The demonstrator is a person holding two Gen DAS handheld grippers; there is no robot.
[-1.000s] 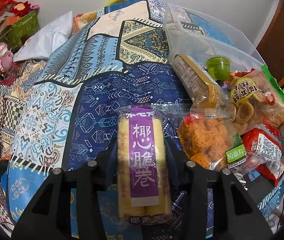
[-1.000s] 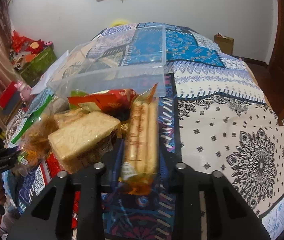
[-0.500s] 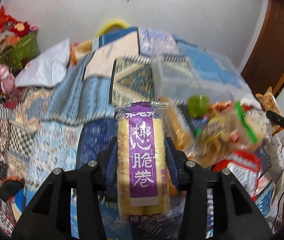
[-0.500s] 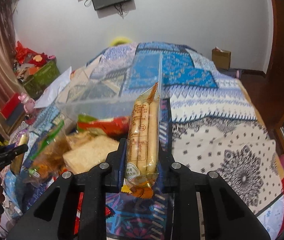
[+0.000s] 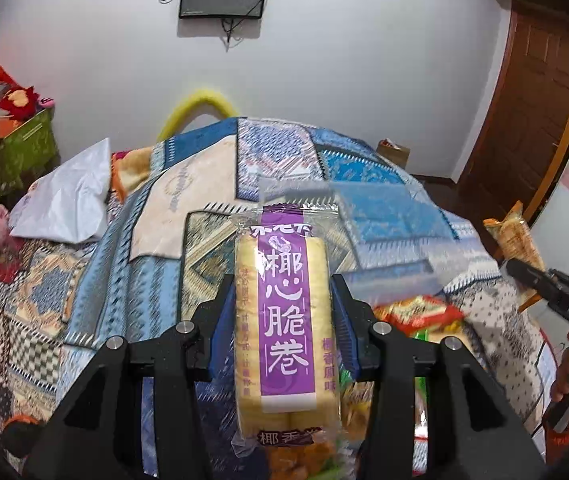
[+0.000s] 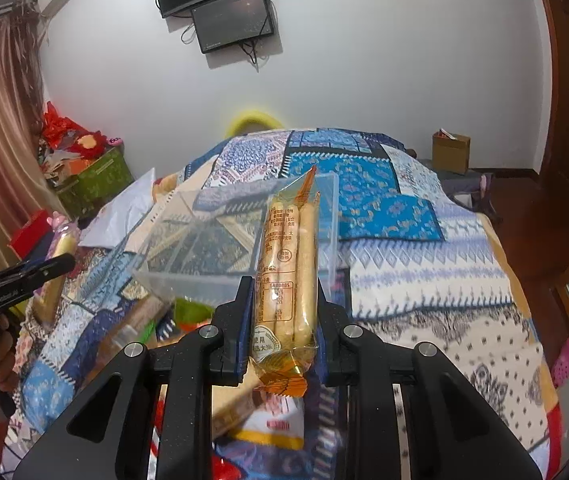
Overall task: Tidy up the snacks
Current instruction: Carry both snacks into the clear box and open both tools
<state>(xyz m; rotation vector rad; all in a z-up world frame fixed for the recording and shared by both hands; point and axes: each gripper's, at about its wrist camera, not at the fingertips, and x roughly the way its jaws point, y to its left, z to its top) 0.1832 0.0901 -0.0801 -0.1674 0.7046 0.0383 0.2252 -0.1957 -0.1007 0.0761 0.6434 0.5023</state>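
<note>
My left gripper (image 5: 284, 296) is shut on a purple-labelled pack of yellow rolls (image 5: 284, 320), held upright above the bed. My right gripper (image 6: 282, 296) is shut on an orange pack of rice sticks (image 6: 286, 272), also lifted. Beyond both stands a clear plastic box (image 6: 220, 240), seen blurred past the rolls as the box (image 5: 364, 216). More snack packets (image 5: 412, 312) lie on the quilt below the grippers; the pile of packets (image 6: 268, 420) shows under the right gripper. The other gripper appears at each view's edge: the right one (image 5: 524, 272), the left one (image 6: 60, 264).
A patterned quilt (image 6: 424, 272) covers the bed. A white pillow (image 5: 64, 200) lies at its left. A green bin (image 6: 92, 184) of clutter stands by the curtain, a cardboard box (image 6: 450, 152) on the floor at the back right, a wooden door (image 5: 532, 120) on the right.
Both grippers have risen off the quilt with their packs, and both views now tilt up to show the wall and screens. The snack pile has dropped low in the frames.
</note>
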